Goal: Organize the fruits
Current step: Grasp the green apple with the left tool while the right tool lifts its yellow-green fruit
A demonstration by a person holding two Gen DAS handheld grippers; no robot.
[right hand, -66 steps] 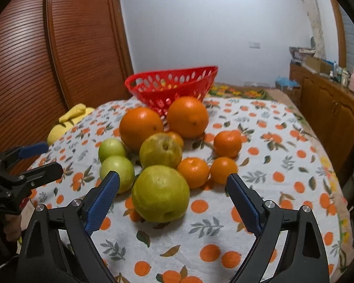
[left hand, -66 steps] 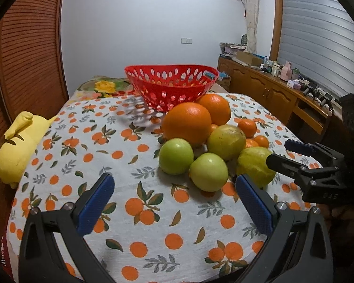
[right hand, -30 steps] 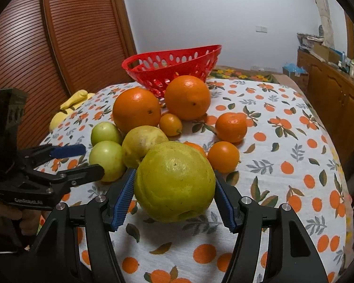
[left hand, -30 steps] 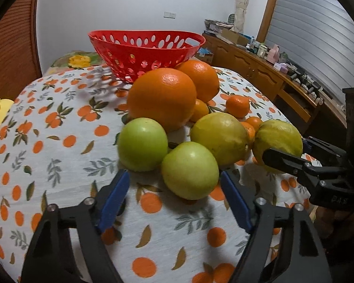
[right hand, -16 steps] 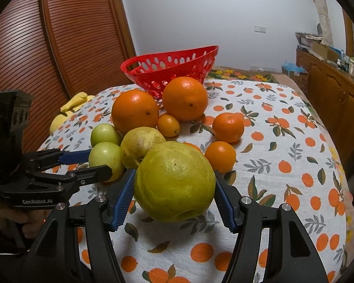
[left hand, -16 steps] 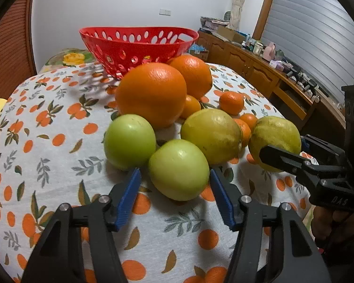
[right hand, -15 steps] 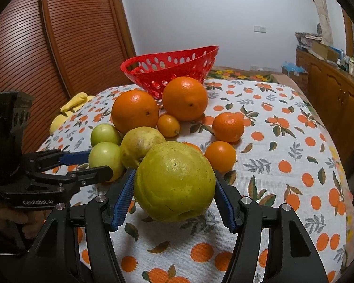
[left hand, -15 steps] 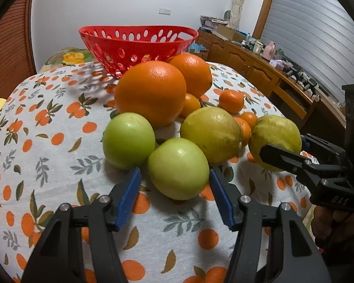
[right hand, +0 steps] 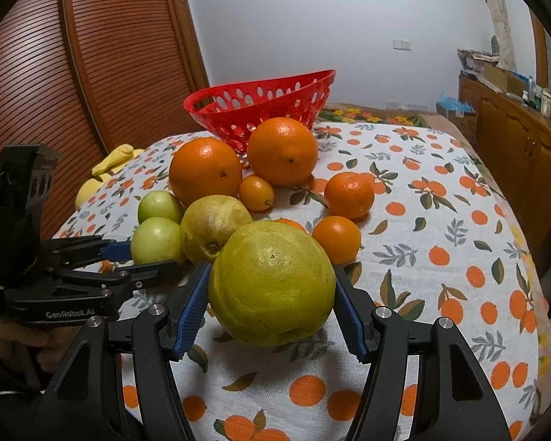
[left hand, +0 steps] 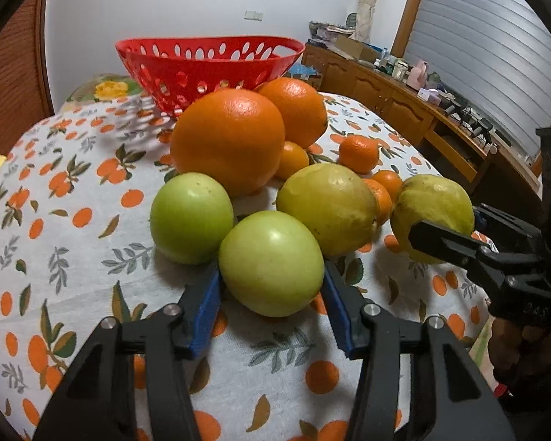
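The left gripper (left hand: 272, 303) is closing on the near green apple (left hand: 271, 262): both blue pads (left hand: 206, 303) lie against the fruit's flanks, and the apple rests on the tablecloth (left hand: 73, 257). The apple is pale green, smooth and glossy, with a soft highlight on its upper face. A second green apple (left hand: 191, 217) sits just beside it to the left, touching or nearly so.

The right gripper (right hand: 272, 310) is clamped on the large yellow-green citrus (right hand: 272, 281), one pad on each side. Its skin is dimpled and mottled with small dark specks (a shallow crease runs along its lower edge). It stands at the near end of the fruit cluster, on the cloth.

Behind these lie a yellow pear-like fruit (right hand: 213, 228), two large oranges (right hand: 205, 172) (right hand: 282, 151) and several small mandarins (right hand: 349, 194). The red perforated basket (right hand: 260, 104) stands at the far side of the table, just behind the oranges; whether it holds anything cannot be seen.

A person's hand (right hand: 29, 345) holds the left tool's grip.
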